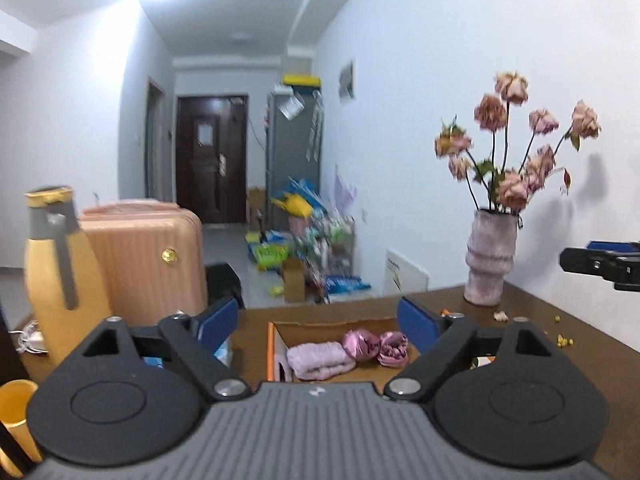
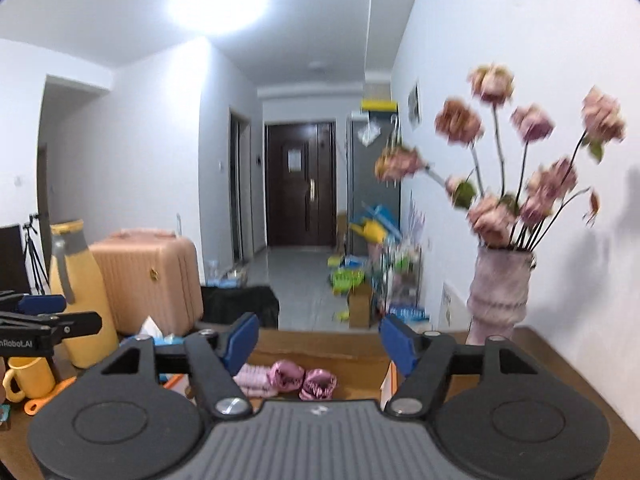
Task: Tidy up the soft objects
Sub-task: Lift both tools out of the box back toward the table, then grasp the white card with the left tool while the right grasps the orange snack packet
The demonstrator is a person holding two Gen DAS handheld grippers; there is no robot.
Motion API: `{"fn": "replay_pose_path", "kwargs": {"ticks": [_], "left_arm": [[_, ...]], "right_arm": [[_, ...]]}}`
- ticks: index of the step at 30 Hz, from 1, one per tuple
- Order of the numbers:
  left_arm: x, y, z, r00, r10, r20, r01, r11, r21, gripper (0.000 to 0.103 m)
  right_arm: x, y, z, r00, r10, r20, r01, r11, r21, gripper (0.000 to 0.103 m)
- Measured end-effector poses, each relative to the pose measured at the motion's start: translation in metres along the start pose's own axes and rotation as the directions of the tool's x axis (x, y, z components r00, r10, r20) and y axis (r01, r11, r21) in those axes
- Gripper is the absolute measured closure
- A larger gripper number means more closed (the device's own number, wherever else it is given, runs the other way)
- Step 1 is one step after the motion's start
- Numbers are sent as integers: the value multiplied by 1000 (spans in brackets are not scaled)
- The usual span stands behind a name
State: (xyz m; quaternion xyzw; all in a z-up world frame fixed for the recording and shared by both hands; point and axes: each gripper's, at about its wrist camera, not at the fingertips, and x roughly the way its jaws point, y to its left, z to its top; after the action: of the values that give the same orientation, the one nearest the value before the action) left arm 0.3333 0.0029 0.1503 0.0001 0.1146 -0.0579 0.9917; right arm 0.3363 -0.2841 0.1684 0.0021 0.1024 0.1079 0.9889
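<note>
Both tools, left tool [image 1: 316,326] and right tool [image 2: 318,342], released, empty; towel [image 1: 320,360] and two satin bundles [image 1: 376,346] sit in box [image 1: 276,344]; sorting looks nearly done.

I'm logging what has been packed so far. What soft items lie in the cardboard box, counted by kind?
Folded pink towel: 1
Shiny pink satin bundles: 2
Total: 3, all inside the cardboard box.
</note>
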Motion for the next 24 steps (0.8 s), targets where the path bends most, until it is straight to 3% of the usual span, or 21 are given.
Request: {"fn": "replay_pose_path", "kwargs": {"ticks": [4,8,13,16,19,24], "left_arm": [[-44,-3,-23,999,-17,41,18,1000,-15,6],[-93,-9,-61,997,-14,80,13,1000,16,2],[-153,-14,-111,991,37,128,-37,999,-1,0],[-178,-14,-138,995,45,92,-42,998,-37,0],[-189,-15,-157,998,43,45,-41,999,-35,0],[-180,-13,-155,999,40,16,-39,998,-46,0]], "right_arm": [[-42,0,-23,998,-11,59,12,1000,-14,31],[-95,4,-61,994,7,107,-3,999,-37,21],[-146,19,-114,997,21,79,-18,999,-46,17],[-175,26,-151,997,46,55,-48,998,36,16],[-185,32,-179,998,60,17,-60,998,20,16],[-178,31,-189,998,47,-41,-45,998,39,16]]}}
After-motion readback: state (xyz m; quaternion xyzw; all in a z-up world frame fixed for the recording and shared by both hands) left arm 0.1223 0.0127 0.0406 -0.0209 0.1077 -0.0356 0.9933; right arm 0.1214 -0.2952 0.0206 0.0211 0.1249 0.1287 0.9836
